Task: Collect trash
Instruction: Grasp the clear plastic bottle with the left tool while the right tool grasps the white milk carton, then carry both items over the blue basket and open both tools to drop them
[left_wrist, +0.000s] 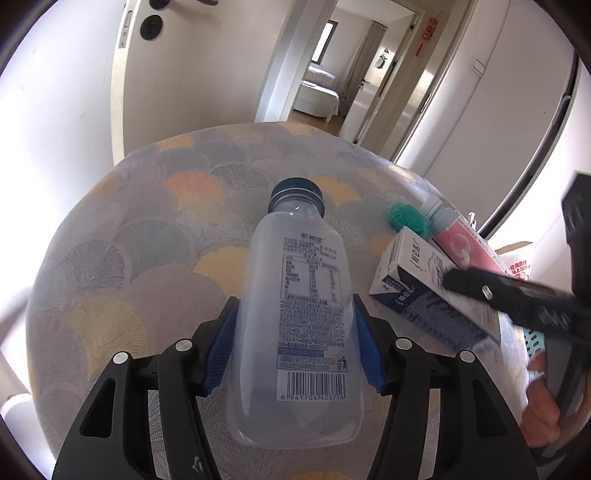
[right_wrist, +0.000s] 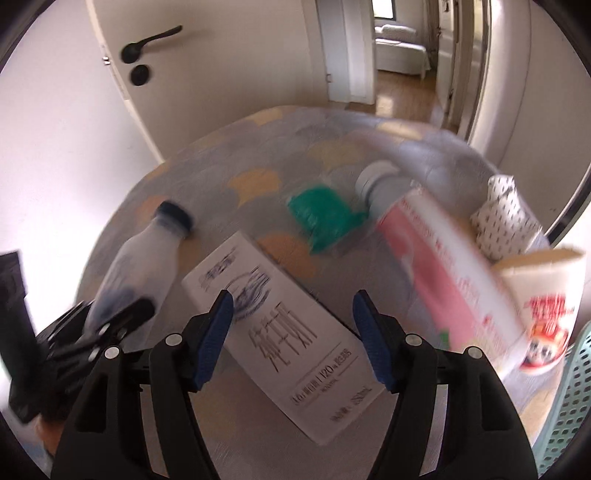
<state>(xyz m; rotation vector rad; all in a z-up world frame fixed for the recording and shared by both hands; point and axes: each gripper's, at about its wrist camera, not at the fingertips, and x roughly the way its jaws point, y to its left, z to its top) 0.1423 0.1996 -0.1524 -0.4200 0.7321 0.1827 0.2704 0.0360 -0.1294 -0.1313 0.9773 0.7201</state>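
Observation:
A clear plastic bottle (left_wrist: 295, 295) with a dark blue cap lies on the patterned tablecloth (left_wrist: 147, 240). My left gripper (left_wrist: 293, 299) is shut on its lower body, blue pads against both sides. The right wrist view shows the same bottle (right_wrist: 144, 266) at the left. A white milk carton (right_wrist: 295, 350) lies flat between the fingers of my right gripper (right_wrist: 292, 295), whose jaws stand wide apart; the right pad is clear of it. In the left wrist view the carton (left_wrist: 406, 273) sits at the right under a black finger.
A pink-labelled bottle (right_wrist: 443, 266) lies on its side right of the carton, beside a crumpled green wrapper (right_wrist: 325, 214). Further right are a spotted paper wad (right_wrist: 506, 218), a paper cup (right_wrist: 543, 302) and a teal basket (right_wrist: 569, 406). A door (right_wrist: 221, 74) stands behind the table.

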